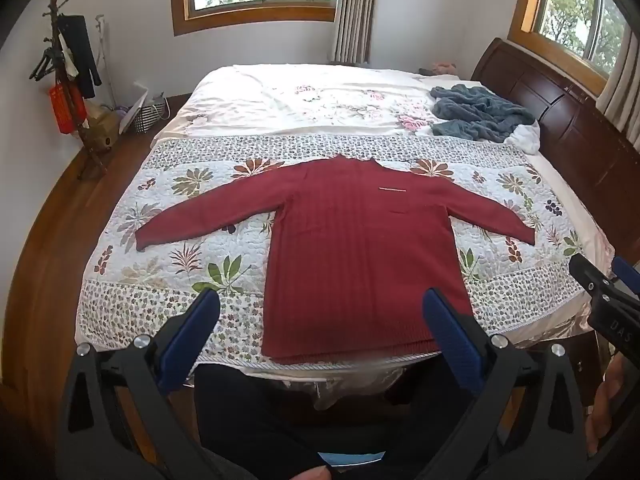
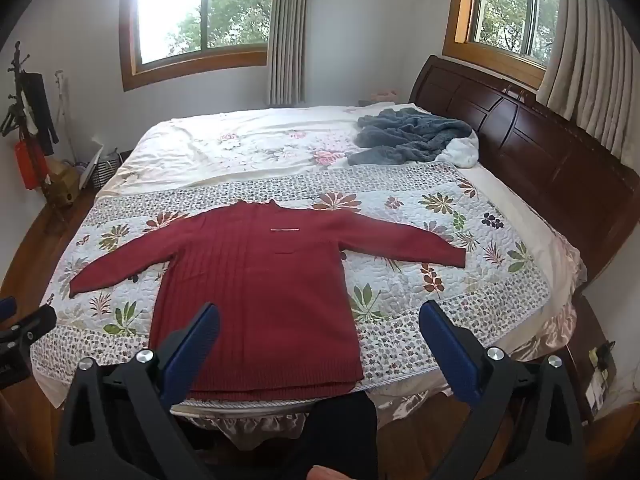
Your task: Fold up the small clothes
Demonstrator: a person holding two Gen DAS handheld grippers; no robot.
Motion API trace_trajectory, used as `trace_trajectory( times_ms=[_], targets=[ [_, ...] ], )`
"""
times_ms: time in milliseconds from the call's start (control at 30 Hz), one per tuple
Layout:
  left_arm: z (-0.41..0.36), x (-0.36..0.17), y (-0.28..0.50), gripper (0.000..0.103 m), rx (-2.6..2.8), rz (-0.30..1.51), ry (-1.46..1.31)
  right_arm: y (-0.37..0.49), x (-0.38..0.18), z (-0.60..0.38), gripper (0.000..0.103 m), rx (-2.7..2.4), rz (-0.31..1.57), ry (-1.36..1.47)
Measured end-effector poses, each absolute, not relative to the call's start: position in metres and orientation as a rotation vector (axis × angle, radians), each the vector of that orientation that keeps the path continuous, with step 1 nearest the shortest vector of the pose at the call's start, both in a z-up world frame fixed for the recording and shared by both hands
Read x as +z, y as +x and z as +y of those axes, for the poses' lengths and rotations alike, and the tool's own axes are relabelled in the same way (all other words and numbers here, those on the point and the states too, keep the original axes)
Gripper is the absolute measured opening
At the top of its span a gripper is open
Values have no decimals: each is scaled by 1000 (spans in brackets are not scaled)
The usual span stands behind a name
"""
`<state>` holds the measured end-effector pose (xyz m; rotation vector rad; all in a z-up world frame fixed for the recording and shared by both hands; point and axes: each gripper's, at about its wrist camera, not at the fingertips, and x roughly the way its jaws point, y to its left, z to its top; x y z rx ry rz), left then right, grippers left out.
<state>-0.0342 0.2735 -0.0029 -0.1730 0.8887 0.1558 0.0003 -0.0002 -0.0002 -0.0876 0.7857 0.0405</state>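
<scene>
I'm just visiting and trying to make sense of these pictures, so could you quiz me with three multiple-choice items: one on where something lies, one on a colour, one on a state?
1. Where does the crumpled grey-blue fleece blanket lie?
A. On the floor
B. At the far end of the bed, near the dark wooden headboard
C. On top of the sweater

2. What colour is the ribbed knit long-sleeved sweater?
A. Dark red
B. Green
C. Yellow

3. How does the sweater lie?
A. Folded in half
B. Rolled into a ball
C. Flat, both sleeves spread out

Answers: 1 B, it sits beside the headboard. 2 A, it is dark red throughout. 3 C, each sleeve stretches sideways on the floral quilted bedspread, while both grippers' blue fingers are apart and hold nothing.
</scene>
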Motion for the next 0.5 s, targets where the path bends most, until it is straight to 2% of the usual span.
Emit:
trace_trajectory(
  times_ms=[500],
  targets=[
    [273,0,-34,100,159,887,-169,1,-1,1,99,37,777,-98]
  ],
)
